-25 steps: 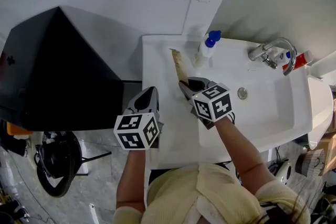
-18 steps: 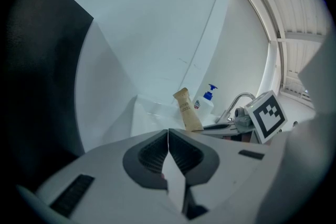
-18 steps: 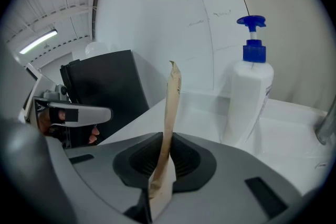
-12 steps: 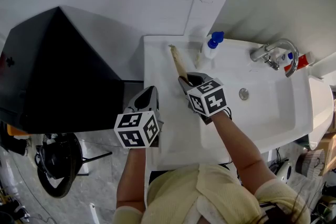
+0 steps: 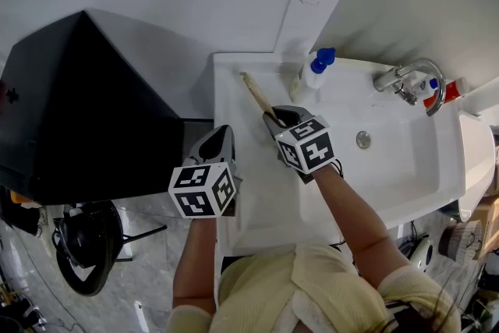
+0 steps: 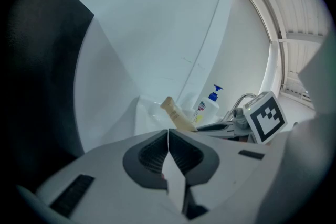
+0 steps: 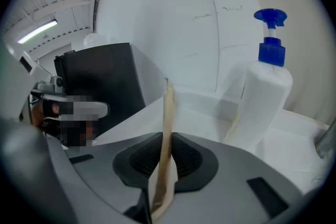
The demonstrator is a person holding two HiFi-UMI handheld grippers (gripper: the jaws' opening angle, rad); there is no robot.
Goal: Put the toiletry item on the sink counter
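Observation:
A flat beige toiletry tube (image 5: 258,97) is clamped in my right gripper (image 5: 282,121), sticking out over the left counter of the white sink (image 5: 234,109). In the right gripper view the tube (image 7: 167,128) runs up between the shut jaws. In the left gripper view the tube (image 6: 177,115) shows ahead, tilted. My left gripper (image 5: 218,148) hangs at the sink's left edge, with its jaws (image 6: 168,136) pressed together on nothing.
A white pump bottle with a blue top (image 5: 312,70) stands at the back of the counter, close to the tube's tip. A chrome tap (image 5: 409,78) and a red tube (image 5: 434,97) are at the right. A black bin (image 5: 86,105) stands left of the sink.
The right gripper has swung the tube's tip leftward, away from the pump bottle and toward the counter's back left. The left gripper has stayed put.

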